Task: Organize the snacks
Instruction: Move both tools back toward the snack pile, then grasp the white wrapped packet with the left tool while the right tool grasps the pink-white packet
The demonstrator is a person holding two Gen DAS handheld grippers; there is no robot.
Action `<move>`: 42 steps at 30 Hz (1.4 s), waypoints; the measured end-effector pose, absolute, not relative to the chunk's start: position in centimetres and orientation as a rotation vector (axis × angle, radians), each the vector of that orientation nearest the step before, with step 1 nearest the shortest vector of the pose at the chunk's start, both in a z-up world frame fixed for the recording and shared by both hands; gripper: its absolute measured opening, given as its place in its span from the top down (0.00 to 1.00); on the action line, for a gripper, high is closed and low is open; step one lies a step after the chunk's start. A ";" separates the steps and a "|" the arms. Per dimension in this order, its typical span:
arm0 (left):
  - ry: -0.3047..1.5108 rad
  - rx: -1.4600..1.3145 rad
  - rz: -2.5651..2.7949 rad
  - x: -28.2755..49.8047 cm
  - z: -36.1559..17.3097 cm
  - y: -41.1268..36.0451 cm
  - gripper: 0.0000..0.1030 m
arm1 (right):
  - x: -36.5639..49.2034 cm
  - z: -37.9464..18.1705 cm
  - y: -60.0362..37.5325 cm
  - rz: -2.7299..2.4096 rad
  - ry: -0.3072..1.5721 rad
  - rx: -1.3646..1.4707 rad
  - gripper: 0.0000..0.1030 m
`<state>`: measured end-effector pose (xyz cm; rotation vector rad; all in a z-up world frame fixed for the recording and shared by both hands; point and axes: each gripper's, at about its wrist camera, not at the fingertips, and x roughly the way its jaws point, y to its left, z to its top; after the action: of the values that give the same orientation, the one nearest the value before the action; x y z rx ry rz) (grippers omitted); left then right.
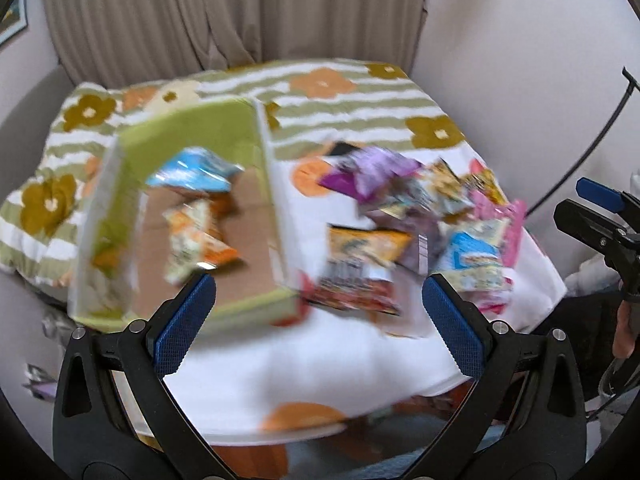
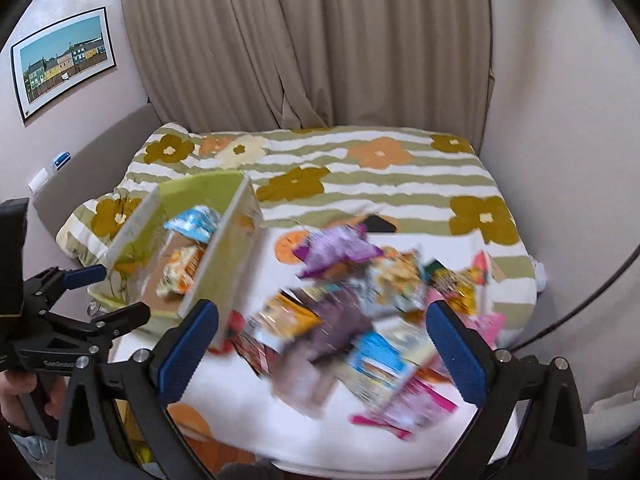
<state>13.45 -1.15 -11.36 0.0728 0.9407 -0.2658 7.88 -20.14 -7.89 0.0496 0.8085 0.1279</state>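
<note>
A green cardboard box (image 1: 132, 216) (image 2: 224, 248) lies open on the white cloth, left of a pile of snack packets (image 1: 412, 224) (image 2: 360, 320). Inside it are a blue packet (image 1: 196, 174) (image 2: 196, 222) and an orange-and-white packet (image 1: 196, 240) (image 2: 180, 270). My left gripper (image 1: 316, 292) is open and empty, above the box's near right corner. My right gripper (image 2: 322, 320) is open and empty, over the near part of the pile. The left gripper also shows at the left of the right wrist view (image 2: 116, 292), and the right gripper at the right edge of the left wrist view (image 1: 588, 208). Both views are blurred.
The cloth covers a table (image 1: 320, 360) in front of a bed with a green-striped flowered cover (image 2: 380, 176). Beige curtains (image 2: 304, 40) hang behind. A framed picture (image 2: 64, 60) is on the left wall. A black cable (image 1: 600, 128) runs at the right.
</note>
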 end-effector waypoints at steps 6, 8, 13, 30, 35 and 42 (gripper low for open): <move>0.995 0.071 -0.258 11.8 -14.7 -7.0 0.01 | 6.7 -11.0 -25.4 0.158 0.873 0.074 0.00; 1.010 0.061 -0.252 11.5 -16.1 -8.2 0.01 | 6.5 -12.3 -26.5 0.168 0.892 0.070 0.00; 1.036 0.069 -0.243 11.3 -20.2 -10.5 0.01 | 5.9 -16.1 -28.1 0.194 0.931 0.043 0.00; 1.034 0.156 -0.261 15.7 -30.5 -14.5 0.01 | 6.4 -26.4 -27.5 0.300 0.988 -0.145 0.00; 1.035 0.157 -0.282 16.6 -31.5 -14.9 0.19 | 6.8 -27.5 -27.8 0.299 1.001 -0.155 0.00; 1.029 0.173 -0.305 17.8 -31.0 -15.6 0.41 | 7.7 -28.7 -28.0 0.329 1.038 -0.144 0.00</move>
<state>17.77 -15.61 -31.05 0.1730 1.0286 -0.3053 7.66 -27.96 -28.69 -0.1436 1.0382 0.3288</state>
